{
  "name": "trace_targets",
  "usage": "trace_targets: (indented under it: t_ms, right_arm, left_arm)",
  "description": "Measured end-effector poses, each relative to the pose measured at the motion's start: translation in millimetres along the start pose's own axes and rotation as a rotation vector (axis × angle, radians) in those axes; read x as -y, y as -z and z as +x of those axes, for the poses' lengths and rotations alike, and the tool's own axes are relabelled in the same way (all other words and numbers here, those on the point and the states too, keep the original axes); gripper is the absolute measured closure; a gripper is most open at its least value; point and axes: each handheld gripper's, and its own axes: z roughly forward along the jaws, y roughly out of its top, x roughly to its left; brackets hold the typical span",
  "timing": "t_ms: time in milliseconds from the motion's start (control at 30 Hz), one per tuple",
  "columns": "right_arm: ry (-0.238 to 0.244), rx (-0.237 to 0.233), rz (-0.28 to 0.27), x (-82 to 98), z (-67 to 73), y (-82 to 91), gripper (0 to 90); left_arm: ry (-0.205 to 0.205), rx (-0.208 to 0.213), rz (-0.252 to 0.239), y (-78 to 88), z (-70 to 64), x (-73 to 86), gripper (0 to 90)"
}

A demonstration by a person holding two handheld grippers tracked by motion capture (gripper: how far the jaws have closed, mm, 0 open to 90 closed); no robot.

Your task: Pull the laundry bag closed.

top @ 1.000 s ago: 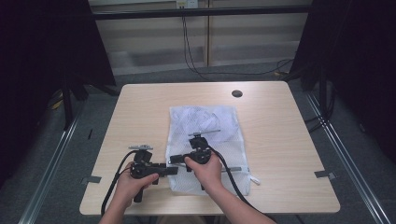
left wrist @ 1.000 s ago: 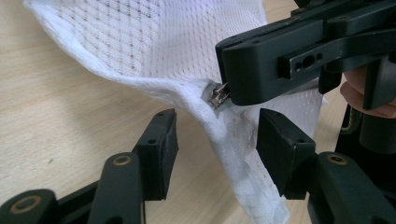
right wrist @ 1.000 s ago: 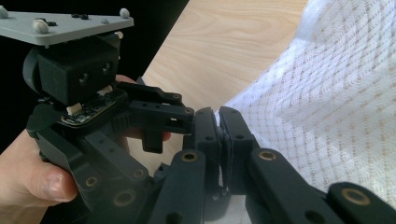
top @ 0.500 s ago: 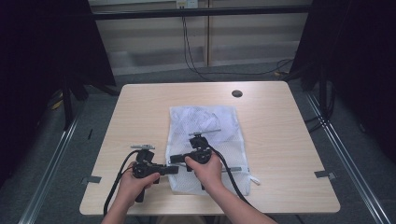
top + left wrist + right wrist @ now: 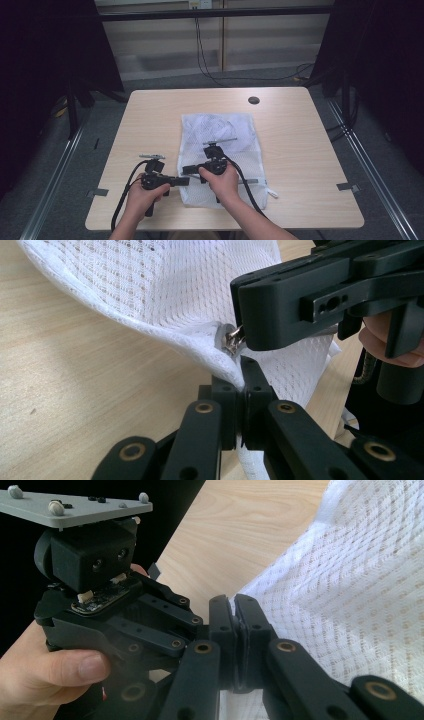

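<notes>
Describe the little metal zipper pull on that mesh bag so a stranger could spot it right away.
On the light wooden table lies a white mesh bag. At its near-left edge both grippers pinch it. The zipper pull is the small shiny metal tab beside the right gripper, the only metal amid white netting.

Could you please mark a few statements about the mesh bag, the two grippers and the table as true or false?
1. The left gripper is shut on the white mesh bag's edge. True; its jaws have just been closing.
2. The right gripper stands wide open above the bag. False: it is shut on the mesh.
3. The bag lies on a wooden table. True.
4. The bag's metal zipper pull hangs off the far table edge. False: it sits beside the right gripper's jaws.
</notes>
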Motion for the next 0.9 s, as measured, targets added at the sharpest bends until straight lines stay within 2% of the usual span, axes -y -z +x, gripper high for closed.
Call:
trace_targets:
  t_ms: [333, 367, 467, 533, 733, 900]
  right_arm:
    - [0.010, -0.003, 0.008, -0.1, -0.3, 3.6, 86.9]
    - [0.017, 0.012, 0.004, -0.6, -0.8, 5.4, 87.0]
    - [0.001, 0.002, -0.001, -0.5, -4.5, 7.4, 87.0]
    - [0.003, 0.001, 0.001, -0.2, -4.6, 7.8, 86.9]
    - [0.020, 0.020, 0.009, 0.5, -7.0, 9.9, 87.0]
    - [0.010, 0.014, 0.011, 1.9, -8.8, 12.2, 87.0]
  left_arm:
    - [0.007, -0.006, 0.007, 2.9, -2.3, -0.9, 88.2]
    - [0.009, -0.013, 0.004, 3.3, -2.8, -0.9, 88.2]
    - [0.016, -0.008, 0.003, 4.6, -2.1, -1.2, 88.3]
    - [0.009, -0.010, 0.009, 4.6, -2.0, -1.2, 88.3]
    - [0.025, -0.019, 0.005, 4.9, -3.0, -1.1, 88.3]
    - [0.025, -0.015, 0.011, 4.7, -2.8, -1.2, 88.3]
